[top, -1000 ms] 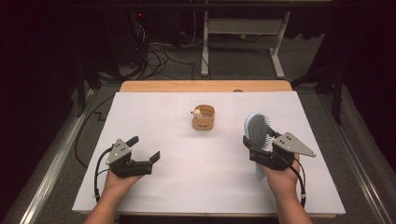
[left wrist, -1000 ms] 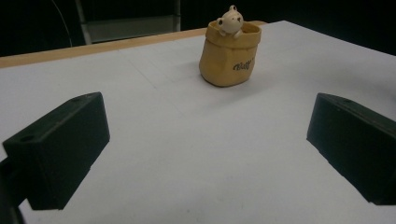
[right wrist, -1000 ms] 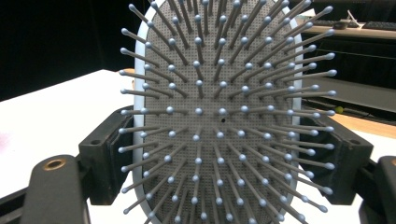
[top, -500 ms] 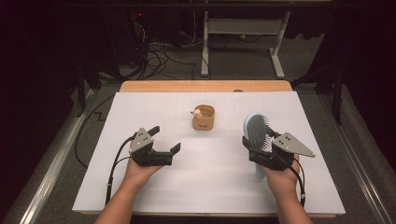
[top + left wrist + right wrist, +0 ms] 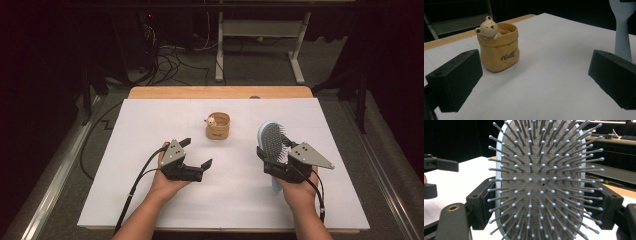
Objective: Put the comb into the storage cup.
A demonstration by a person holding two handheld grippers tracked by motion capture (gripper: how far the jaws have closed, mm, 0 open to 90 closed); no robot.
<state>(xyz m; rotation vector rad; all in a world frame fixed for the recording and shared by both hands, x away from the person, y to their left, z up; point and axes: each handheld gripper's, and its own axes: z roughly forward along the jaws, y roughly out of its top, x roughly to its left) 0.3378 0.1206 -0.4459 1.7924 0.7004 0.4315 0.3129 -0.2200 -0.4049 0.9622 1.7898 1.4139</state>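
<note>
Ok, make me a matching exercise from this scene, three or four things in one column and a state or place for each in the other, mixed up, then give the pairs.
Things:
1. hairbrush
2. bear pot
3. left gripper
4. right gripper

States or places:
A. jaws apart, nothing between them
B. stands upright on the white table, near the middle
C. held upright, bristles facing the gripper's camera
D. jaws closed on the sides of the brush head

Pairs: 1-C, 2-B, 3-A, 4-D

A pale blue hairbrush (image 5: 272,140) with grey bristle pad, a tan bear pot (image 5: 218,126), white table (image 5: 150,125).
</note>
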